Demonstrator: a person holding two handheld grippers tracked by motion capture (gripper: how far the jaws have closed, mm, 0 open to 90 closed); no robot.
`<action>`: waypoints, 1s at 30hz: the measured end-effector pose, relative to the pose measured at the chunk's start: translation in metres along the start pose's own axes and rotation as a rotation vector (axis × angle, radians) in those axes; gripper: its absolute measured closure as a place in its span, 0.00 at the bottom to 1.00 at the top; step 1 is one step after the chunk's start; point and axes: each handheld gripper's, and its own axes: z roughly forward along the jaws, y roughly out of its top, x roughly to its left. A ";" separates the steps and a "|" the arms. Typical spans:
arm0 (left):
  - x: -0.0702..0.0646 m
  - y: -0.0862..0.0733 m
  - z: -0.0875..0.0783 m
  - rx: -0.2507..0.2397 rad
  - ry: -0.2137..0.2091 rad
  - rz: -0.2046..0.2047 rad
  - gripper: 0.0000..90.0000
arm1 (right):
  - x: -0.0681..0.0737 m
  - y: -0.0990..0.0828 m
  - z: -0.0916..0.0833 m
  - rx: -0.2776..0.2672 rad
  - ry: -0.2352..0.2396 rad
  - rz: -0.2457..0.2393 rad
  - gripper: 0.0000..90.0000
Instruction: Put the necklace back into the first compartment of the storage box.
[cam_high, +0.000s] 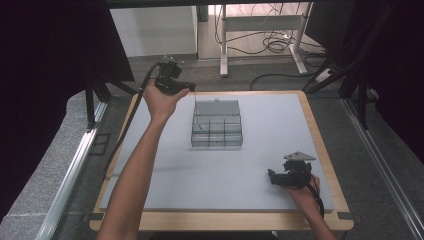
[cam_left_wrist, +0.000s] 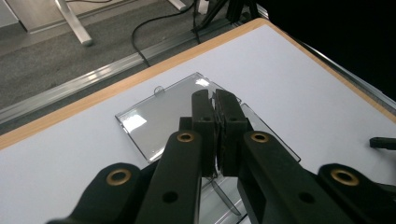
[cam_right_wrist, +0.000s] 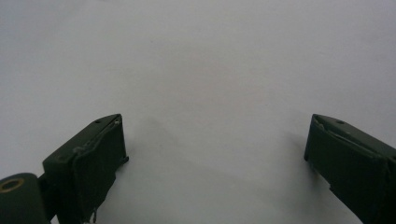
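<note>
Hovering over the clear plastic organiser box (cam_high: 217, 125), the left gripper (cam_left_wrist: 215, 100) has its jaws pressed together, empty. The right gripper (cam_right_wrist: 215, 140) rests spread wide on the table (cam_high: 260, 165), holding nothing. No writing is readable.

Clear glossy plastic box (cam_high: 217, 125), matt pale smooth table top (cam_high: 280, 130) with wood edge, matt black plastic tongs (cam_left_wrist: 215, 100)

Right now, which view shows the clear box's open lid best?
Left gripper view: the lid lies flat on the table, tab and glare sharp, beyond the shut left gripper. High view shows it small. Right gripper view looks at bare table.

Clear plastic box (cam_high: 217, 125), black fingers (cam_left_wrist: 205, 116), grey table (cam_high: 280, 130).
</note>
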 end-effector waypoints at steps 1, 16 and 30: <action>0.001 -0.001 0.001 0.002 0.002 -0.002 0.98 | 0.000 0.000 0.000 0.000 0.000 0.000 0.06; 0.004 -0.010 0.017 0.022 0.012 -0.010 0.98 | 0.000 0.000 0.000 0.000 0.000 -0.001 0.06; 0.010 -0.044 0.049 0.121 -0.008 0.000 0.98 | 0.000 0.000 0.000 0.001 0.000 -0.003 0.06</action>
